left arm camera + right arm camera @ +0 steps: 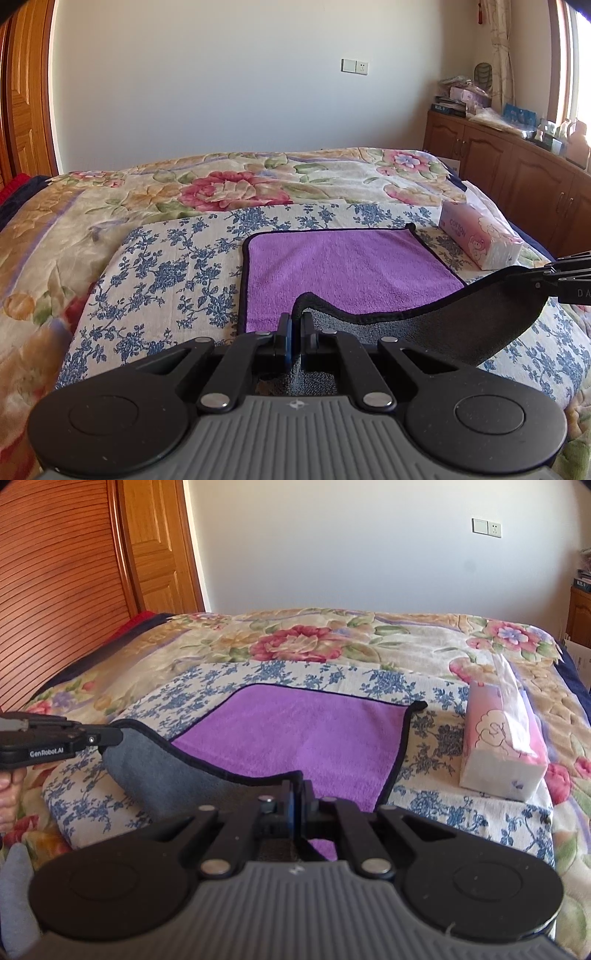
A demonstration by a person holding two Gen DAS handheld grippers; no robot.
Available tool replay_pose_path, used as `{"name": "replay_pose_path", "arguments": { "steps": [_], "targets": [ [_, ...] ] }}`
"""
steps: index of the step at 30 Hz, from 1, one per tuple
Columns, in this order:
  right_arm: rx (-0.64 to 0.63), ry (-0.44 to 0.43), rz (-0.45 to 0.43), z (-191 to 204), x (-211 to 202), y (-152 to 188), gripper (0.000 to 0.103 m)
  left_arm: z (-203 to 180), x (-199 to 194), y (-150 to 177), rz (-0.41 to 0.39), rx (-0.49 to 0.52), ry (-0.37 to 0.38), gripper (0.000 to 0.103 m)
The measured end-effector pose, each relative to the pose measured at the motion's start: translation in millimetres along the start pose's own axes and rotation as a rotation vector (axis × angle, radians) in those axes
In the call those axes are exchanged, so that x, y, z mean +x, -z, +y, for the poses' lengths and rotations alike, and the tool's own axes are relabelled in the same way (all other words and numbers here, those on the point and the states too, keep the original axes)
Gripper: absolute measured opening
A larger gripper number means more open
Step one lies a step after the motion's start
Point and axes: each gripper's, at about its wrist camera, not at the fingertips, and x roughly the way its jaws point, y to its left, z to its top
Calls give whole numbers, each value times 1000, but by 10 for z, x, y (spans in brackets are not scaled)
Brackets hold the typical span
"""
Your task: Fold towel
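Observation:
A towel, purple on top [343, 266] and grey underneath [454, 332], with a dark border, lies on a blue-flowered cloth on the bed. Its near edge is lifted and curls over, showing the grey side [166, 775]. My left gripper [295, 321] is shut on the near left corner of the towel. My right gripper [296, 794] is shut on the near right corner. Each gripper also shows in the other's view: the right gripper [524, 275] at the right edge, the left gripper [110, 736] at the left edge. The far half of the towel [295, 731] stays flat.
A pink and white tissue pack [480, 236] [498, 753] lies just right of the towel. A floral quilt [229, 184] covers the bed beyond. A wooden cabinet [517, 158] with clutter stands at the right, a wooden headboard [55, 609] at the left. A person's hand [9, 786] holds the left gripper.

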Motion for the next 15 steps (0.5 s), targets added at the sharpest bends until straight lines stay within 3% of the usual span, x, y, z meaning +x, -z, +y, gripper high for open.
{"name": "replay_pose_path", "arguments": {
  "steps": [15],
  "targets": [
    [-2,19,-27,-100,109,-140,4,37,102,-128,-21,1,-7,5]
  ]
}}
